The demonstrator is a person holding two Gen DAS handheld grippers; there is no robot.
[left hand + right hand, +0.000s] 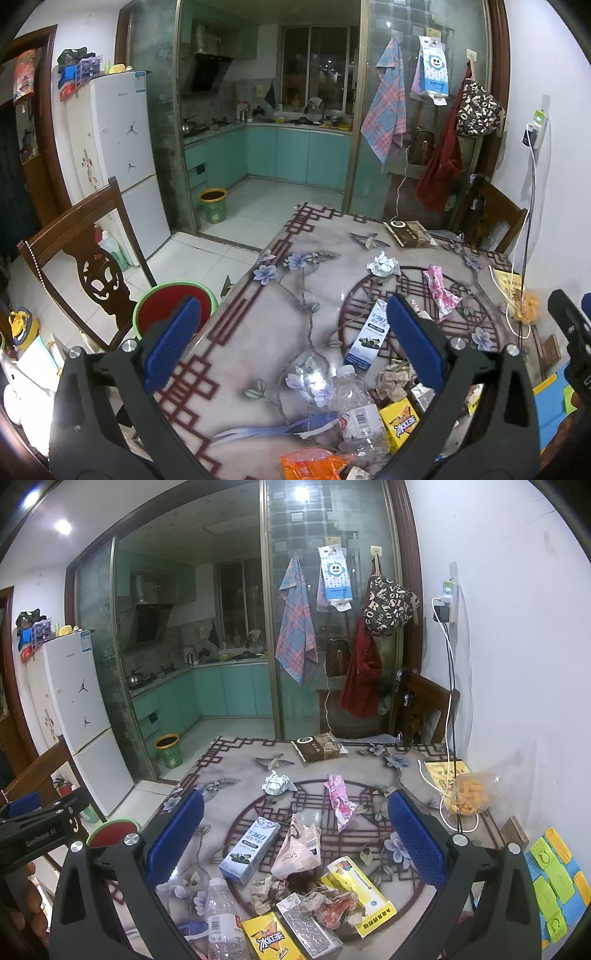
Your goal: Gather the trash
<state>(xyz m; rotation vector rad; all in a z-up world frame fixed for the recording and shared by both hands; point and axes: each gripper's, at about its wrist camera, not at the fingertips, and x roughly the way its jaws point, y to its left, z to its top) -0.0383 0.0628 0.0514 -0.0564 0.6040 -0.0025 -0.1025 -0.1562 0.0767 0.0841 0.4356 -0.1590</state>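
Both grippers (295, 332) (295, 834) wide, empty; floral table (229, 805) strewn with trash; teal kitchen (229, 690) beyond.

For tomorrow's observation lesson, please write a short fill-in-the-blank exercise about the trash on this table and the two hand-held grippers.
1. Both the left hand-held gripper and the right hand-held gripper have their jaws ____.
2. The crumpled wrapper lying past the blue milk carton is coloured ____.
3. The clear plastic bottle lies on the table with its cap ____.
4. The red bin beside the table has a ____ rim.

Missing words: open; pink; off; green
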